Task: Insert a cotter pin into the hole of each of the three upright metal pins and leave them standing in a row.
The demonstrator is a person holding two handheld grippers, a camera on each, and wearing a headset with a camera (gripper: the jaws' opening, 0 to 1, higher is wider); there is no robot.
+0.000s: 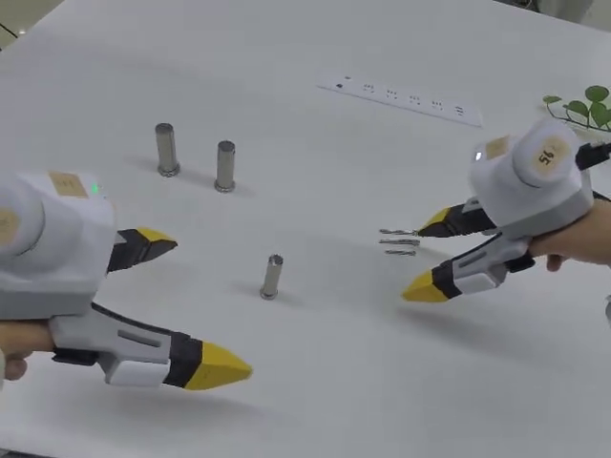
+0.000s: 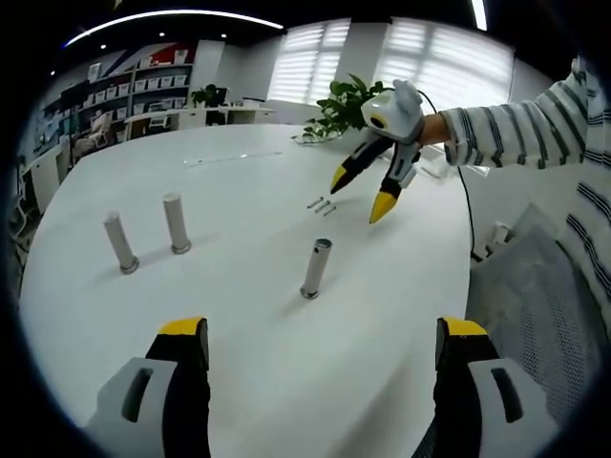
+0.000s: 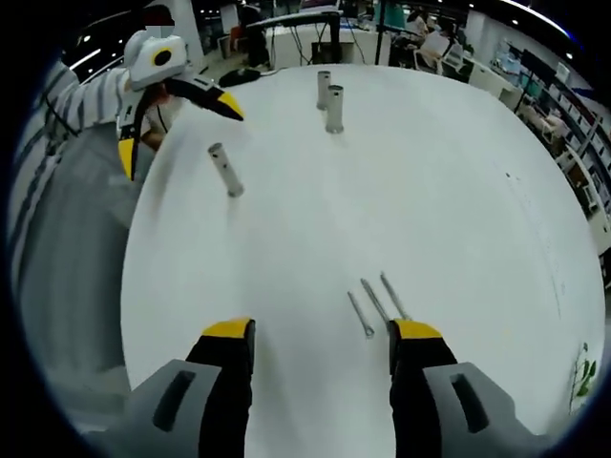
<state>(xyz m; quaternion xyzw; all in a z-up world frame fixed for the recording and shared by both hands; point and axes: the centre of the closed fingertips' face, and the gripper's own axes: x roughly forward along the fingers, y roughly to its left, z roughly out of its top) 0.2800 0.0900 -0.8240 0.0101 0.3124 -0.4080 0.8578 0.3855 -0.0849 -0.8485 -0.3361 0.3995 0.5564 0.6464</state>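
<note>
Counter [image 1: 325, 401]: broad white top, three upright metal pins [image 1: 225, 166] standing well inside its edges. Cotter pins [image 1: 399, 241] lie flat just ahead of right gripper [image 1: 415, 262], jaws wide, empty. Left gripper [image 1: 210, 305]: jaws wide, empty.

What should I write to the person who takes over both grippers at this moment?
Left gripper: open, empty, above the table, near the front metal pin.
Right gripper: open, empty, by the three cotter pins, which lie side by side on the table.
Back left metal pin and back right metal pin: upright, close together.
Done: nothing; no cotter pin is inserted.
Left to do: insert all three, then line the front pin up with the others.
</note>
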